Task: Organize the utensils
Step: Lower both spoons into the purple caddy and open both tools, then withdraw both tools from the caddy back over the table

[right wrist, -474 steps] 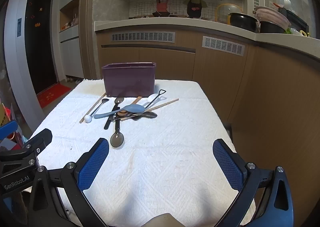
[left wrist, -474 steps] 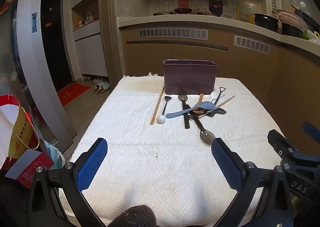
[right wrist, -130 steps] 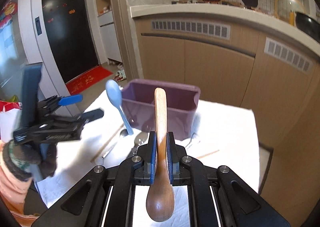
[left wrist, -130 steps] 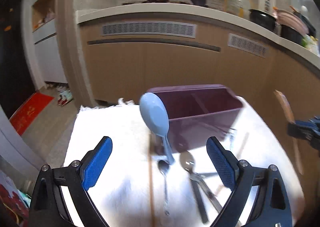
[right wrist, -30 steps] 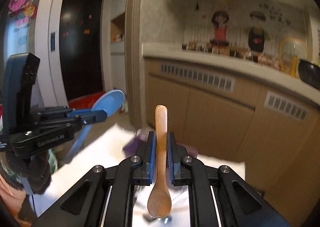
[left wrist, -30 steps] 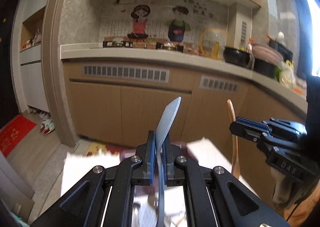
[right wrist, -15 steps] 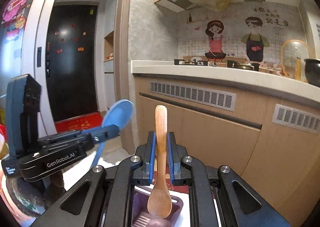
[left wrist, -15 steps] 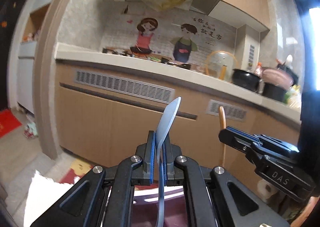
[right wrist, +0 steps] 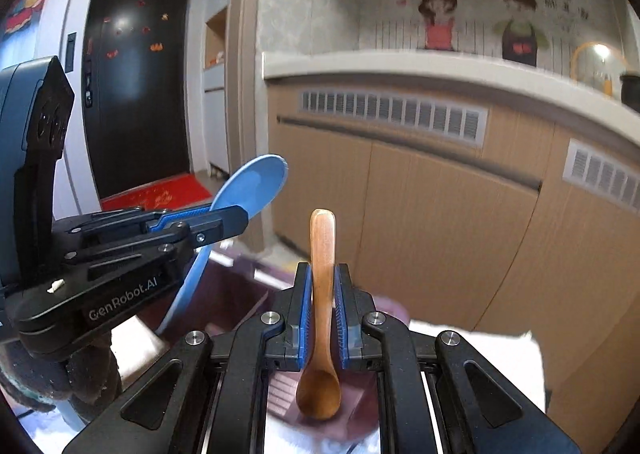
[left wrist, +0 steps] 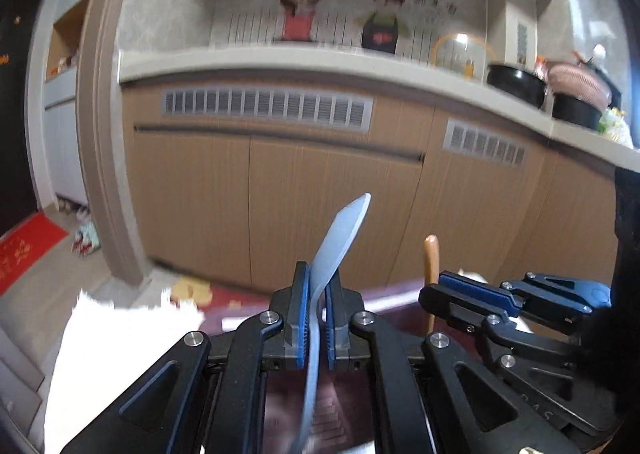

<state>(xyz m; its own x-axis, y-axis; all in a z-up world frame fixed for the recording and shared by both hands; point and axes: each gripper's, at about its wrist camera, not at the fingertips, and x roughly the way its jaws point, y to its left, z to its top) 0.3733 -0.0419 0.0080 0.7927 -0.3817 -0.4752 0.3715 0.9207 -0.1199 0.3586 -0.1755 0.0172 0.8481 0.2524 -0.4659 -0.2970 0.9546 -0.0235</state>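
Left gripper (left wrist: 316, 328): your jaws are clamped on the blue spoon (left wrist: 338, 238), pinching its handle between the blue pads. In the right wrist view the same gripper (right wrist: 236, 219) enters from 9 o'clock.

Blue spoon: it stands nearly upright in your left grip, bowl end tipped toward 1 o'clock and handle running down to 6 o'clock. Seen from the right wrist, the spoon (right wrist: 256, 183) shows its round bowl above the fingers and its handle angling down toward the purple box.

Right gripper (right wrist: 322, 318): your jaws are closed on the wooden spoon (right wrist: 322, 294), gripping it at mid-handle. In the left wrist view this gripper (left wrist: 472, 296) reaches in from 3 o'clock.

Wooden spoon: it hangs bowl down at 6 o'clock, handle tip at 12 o'clock, with the bowl over the purple box. From the left wrist, only the handle (left wrist: 431, 274) shows, rising above the right gripper's fingers.

Purple box (right wrist: 224, 294): the dark container sits directly below both of your grippers on the white cloth; motion blur softens its rim. Beneath the left gripper its inside (left wrist: 332, 414) is visible.

White cloth (left wrist: 120, 334): it covers the table at 8 o'clock in the left wrist view.

Kitchen counter (left wrist: 280, 61): it runs across the background at 12 o'clock, above wooden cabinets (left wrist: 320, 193).
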